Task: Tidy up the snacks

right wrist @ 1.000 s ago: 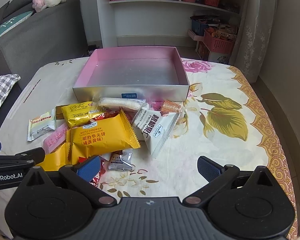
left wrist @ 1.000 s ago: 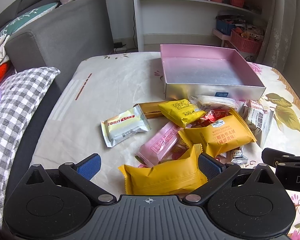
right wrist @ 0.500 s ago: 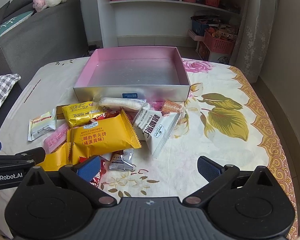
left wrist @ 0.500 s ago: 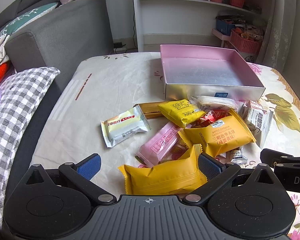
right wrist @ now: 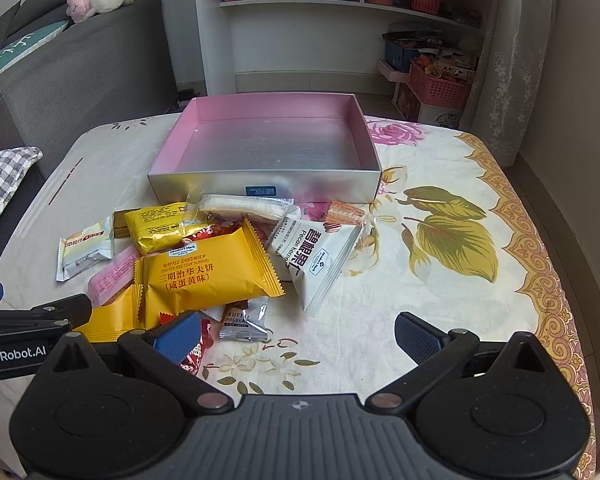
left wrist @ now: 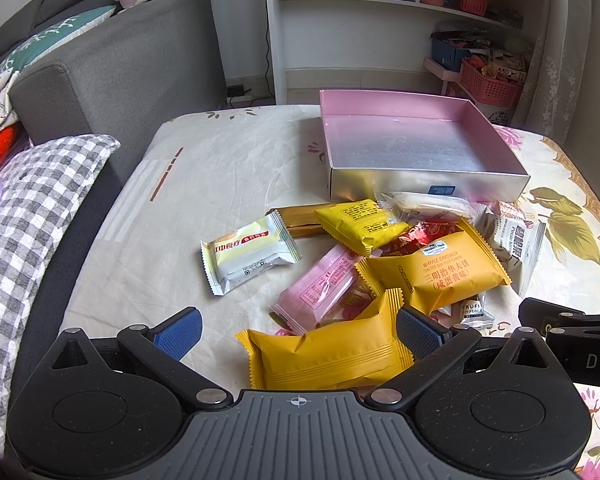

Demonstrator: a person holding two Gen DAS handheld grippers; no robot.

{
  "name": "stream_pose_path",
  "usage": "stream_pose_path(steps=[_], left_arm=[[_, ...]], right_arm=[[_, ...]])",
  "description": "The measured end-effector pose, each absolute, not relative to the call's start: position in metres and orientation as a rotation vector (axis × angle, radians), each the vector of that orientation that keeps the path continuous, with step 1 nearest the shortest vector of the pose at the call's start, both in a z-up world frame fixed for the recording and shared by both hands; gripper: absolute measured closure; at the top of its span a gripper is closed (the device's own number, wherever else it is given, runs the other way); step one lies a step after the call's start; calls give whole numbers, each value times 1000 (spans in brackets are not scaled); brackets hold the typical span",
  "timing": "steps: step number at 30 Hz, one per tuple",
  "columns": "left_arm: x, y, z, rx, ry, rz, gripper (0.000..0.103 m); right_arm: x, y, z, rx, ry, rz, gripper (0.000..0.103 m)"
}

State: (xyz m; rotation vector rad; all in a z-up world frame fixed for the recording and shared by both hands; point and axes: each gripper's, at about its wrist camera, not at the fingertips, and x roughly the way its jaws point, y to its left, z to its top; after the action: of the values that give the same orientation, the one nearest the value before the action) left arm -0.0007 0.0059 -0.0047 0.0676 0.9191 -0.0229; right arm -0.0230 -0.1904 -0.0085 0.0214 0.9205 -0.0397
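A pile of wrapped snacks lies on the cloth-covered table in front of an empty pink-lined silver box (left wrist: 412, 178) (right wrist: 268, 184). My left gripper (left wrist: 298, 330) is open, its fingers either side of a plain yellow packet (left wrist: 328, 354) at the pile's near edge. Behind it lie a pink packet (left wrist: 320, 286), a big yellow waffle packet (left wrist: 436, 272) (right wrist: 208, 276) and a white-and-yellow packet (left wrist: 248, 254). My right gripper (right wrist: 298, 334) is open over bare cloth, just right of a small truffle chocolate packet (right wrist: 244, 320). A white pecan packet (right wrist: 314, 258) lies ahead of it.
A grey sofa (left wrist: 112, 80) with a checked cushion (left wrist: 28, 216) borders the table's left side. White shelves (right wrist: 340, 20) and pink baskets (right wrist: 438, 88) stand beyond the far edge. The flowered cloth (right wrist: 440, 240) right of the pile is bare. The left gripper's body (right wrist: 24, 332) shows at the right view's left edge.
Almost nothing differs: both grippers stay open and in place, and the snacks have not moved.
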Motion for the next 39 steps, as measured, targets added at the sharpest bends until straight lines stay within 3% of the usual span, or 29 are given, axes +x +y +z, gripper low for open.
stream_pose_path(steps=[39], left_arm=[[0,5,-2,61,922,-29,0]], right_arm=[[-22,-193,-11,25,922,-44,6]])
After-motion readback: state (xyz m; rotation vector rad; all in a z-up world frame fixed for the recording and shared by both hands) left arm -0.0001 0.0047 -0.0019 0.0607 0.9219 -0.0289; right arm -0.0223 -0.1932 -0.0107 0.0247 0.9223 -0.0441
